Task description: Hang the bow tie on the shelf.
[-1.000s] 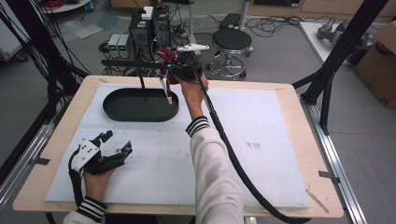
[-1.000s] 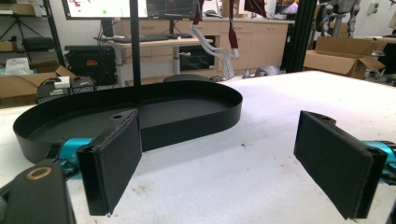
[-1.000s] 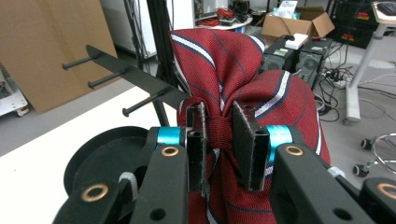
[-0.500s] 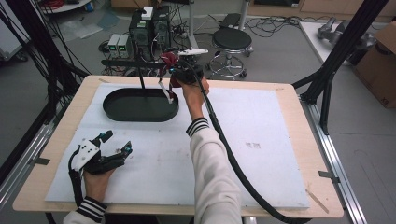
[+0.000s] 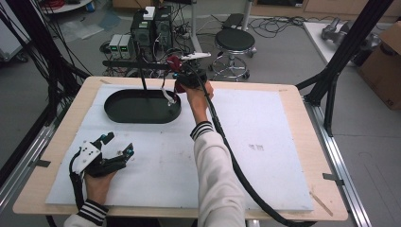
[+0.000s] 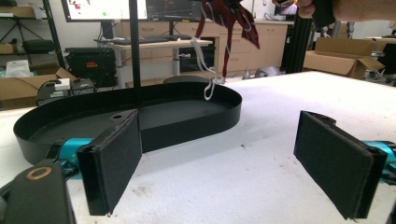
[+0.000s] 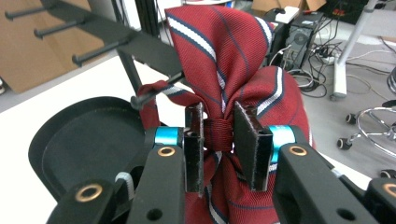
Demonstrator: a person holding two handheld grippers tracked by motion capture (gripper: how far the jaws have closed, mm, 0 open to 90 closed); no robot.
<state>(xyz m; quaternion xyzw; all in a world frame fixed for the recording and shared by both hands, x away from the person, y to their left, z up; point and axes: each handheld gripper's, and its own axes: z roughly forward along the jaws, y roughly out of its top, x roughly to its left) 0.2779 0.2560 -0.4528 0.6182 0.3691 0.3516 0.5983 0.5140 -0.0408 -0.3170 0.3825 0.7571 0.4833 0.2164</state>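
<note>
Little has shifted; right gripper (image 7: 218, 140) jaws just eased slightly, clamping red striped tie (image 7: 224, 60) bunched beyond them, loop on rack peg (image 7: 154, 91); left gripper (image 5: 113, 149) open, well apart.

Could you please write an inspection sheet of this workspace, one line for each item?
Surface: wooden table under a white sheet, faint marks on it.
Job's things: red striped bow tie at a peg of the black rack; oval black tray below.
Clutter: nothing seen.
Grippers: right claw closed on the bow tie's knot; left claw open, low over the sheet.
Cables: thick black cable trails from the right claw.
Surroundings: stool, computer boxes, cardboard boxes.
</note>
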